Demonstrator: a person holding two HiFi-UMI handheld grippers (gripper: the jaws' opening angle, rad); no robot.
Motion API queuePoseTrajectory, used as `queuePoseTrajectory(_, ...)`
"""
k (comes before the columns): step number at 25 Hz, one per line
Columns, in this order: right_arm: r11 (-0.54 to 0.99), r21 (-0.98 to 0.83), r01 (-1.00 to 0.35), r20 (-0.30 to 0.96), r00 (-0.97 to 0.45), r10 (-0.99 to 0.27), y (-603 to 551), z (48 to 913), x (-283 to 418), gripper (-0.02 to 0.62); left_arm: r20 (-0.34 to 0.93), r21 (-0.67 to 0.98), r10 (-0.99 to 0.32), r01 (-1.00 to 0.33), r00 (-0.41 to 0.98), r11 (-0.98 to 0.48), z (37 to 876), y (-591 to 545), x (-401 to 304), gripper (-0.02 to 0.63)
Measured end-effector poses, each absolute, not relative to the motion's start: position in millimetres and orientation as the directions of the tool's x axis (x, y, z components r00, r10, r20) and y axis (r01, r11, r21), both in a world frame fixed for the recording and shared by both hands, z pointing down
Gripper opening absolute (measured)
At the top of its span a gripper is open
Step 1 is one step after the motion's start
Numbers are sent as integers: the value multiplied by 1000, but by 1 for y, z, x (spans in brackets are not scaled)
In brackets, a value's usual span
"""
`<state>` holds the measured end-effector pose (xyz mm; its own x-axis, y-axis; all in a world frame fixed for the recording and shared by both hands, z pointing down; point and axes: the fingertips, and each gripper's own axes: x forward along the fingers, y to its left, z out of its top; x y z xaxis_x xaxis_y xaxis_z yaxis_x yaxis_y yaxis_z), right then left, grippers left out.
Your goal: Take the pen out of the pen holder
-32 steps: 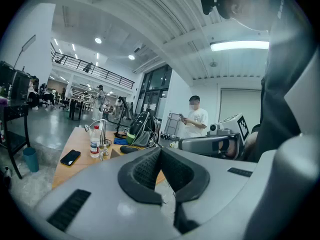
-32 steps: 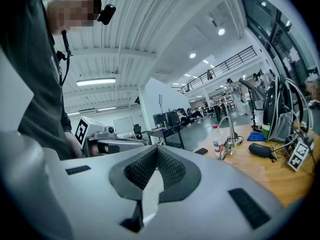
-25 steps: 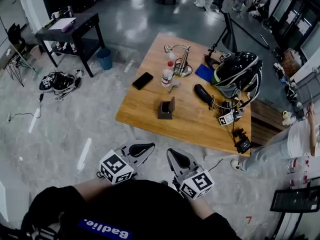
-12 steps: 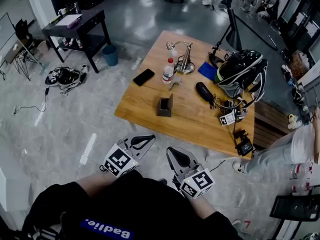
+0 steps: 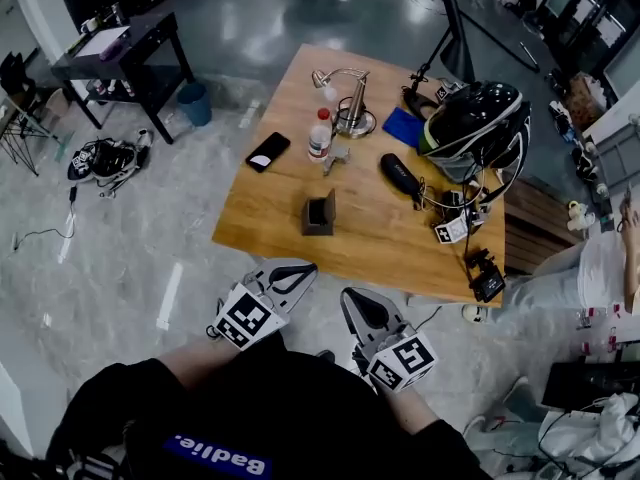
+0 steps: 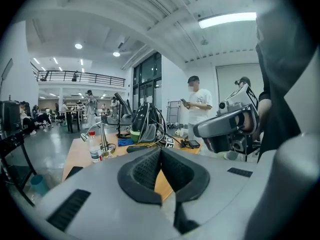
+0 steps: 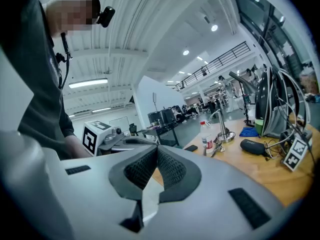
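The pen holder (image 5: 318, 214) is a small dark box near the front middle of the wooden table (image 5: 270, 218). I cannot make out a pen in it from here. My left gripper (image 5: 303, 270) and right gripper (image 5: 350, 298) hang side by side over the floor, short of the table's near edge and close to my body. Both are shut with nothing between the pads. In the left gripper view the jaws (image 6: 160, 151) meet, with the table beyond them. The right gripper view shows its jaws (image 7: 157, 149) closed the same way.
On the table are a black phone (image 5: 267, 151), a water bottle (image 5: 319, 135), a desk lamp (image 5: 350, 108), a blue cloth (image 5: 405, 126), a black case (image 5: 401, 176), and a black helmet with cables (image 5: 470, 128). A dark side table (image 5: 120, 58) stands far left. A person sits at right (image 5: 600, 268).
The view has shifted, so the table sits slightly left and nearer. Both grippers stay shut close to my body, the left one edging a little forward.
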<state>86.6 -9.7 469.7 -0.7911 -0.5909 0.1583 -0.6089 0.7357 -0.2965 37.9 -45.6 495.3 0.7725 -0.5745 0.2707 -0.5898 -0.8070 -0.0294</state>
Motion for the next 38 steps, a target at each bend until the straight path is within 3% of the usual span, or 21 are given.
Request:
queuePoseTrajectory(15, 585, -291, -757, 222, -648, -729, -90, 466, 42, 6, 431, -94, -371, -368, 822, -925, 550, -126, 17, 12)
queuePoseTrajectory(25, 587, -296, -754, 276, -656, -703, -99, 472, 76, 6, 599, -222, -388, -321, 700, -921, 614, -157, 39, 100)
queuePoseTrajectory(38, 600, -309, -738, 285, -674, -681, -105, 484, 110, 6, 732, -352, -423, -234, 534, -906, 674, -182, 50, 104)
